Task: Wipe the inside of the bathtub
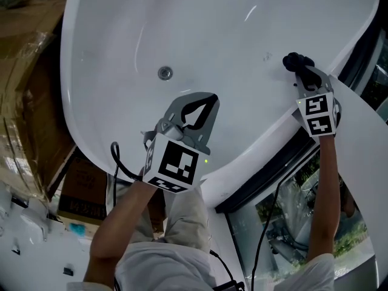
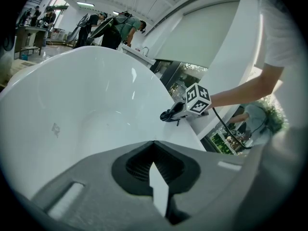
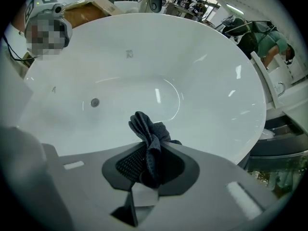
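Now the right gripper point(image 1: 298, 64) has its fingers point(image 3: 202, 177) clenched on a dark grey cloth point(image 3: 148, 131), held up at the inner wall of the white bathtub point(image 1: 121, 41), close to the rim. The left gripper point(image 1: 205, 102) hovers over the tub's near slope, fingers closed together with nothing between them, and the drain point(image 1: 164, 73) lies just beyond.

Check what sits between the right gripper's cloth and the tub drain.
Nothing: only bare white bathtub surface lies between the dark cloth and the drain. The right gripper view shows it plainly; the head view agrees.
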{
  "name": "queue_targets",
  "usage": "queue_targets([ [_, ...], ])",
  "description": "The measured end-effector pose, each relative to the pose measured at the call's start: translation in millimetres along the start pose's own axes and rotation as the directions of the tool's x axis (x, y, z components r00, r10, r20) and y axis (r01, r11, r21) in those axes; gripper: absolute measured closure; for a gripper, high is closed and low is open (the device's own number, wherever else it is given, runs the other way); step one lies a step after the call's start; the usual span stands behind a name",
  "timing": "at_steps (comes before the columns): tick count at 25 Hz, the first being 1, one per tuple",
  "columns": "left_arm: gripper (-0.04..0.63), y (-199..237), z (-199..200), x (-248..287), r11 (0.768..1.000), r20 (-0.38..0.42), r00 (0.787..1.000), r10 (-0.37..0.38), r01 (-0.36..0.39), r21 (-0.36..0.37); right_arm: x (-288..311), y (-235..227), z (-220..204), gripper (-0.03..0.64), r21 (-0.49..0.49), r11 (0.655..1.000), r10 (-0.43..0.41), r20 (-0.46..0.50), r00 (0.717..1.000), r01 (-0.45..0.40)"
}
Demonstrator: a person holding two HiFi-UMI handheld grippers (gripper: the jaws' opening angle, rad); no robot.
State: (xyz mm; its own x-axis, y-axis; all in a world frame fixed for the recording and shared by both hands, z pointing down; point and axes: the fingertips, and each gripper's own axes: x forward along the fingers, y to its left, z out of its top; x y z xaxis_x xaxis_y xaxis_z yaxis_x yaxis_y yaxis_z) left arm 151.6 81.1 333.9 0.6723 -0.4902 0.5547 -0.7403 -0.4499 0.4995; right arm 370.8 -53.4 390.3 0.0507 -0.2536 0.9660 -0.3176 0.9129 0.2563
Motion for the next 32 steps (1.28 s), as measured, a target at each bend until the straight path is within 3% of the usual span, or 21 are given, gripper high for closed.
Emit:
queue_targets([
  [13, 0.597, 1, -16, -9, 1.0, -0.022, 1.0, -0.002, 0.002, -0.012, -3, 60, -4, 0.543, -0.036, 0.994, 0.103, -0.058, 0.993, -0.105],
  [32, 0.597, -10, -43, -18, 1.0, -0.07, 0.997, -0.027, 0.026, -0.014, -22, 149, -15, 0.545, -0.002, 0.97, 0.243, -0.075, 0.967, -0.244],
])
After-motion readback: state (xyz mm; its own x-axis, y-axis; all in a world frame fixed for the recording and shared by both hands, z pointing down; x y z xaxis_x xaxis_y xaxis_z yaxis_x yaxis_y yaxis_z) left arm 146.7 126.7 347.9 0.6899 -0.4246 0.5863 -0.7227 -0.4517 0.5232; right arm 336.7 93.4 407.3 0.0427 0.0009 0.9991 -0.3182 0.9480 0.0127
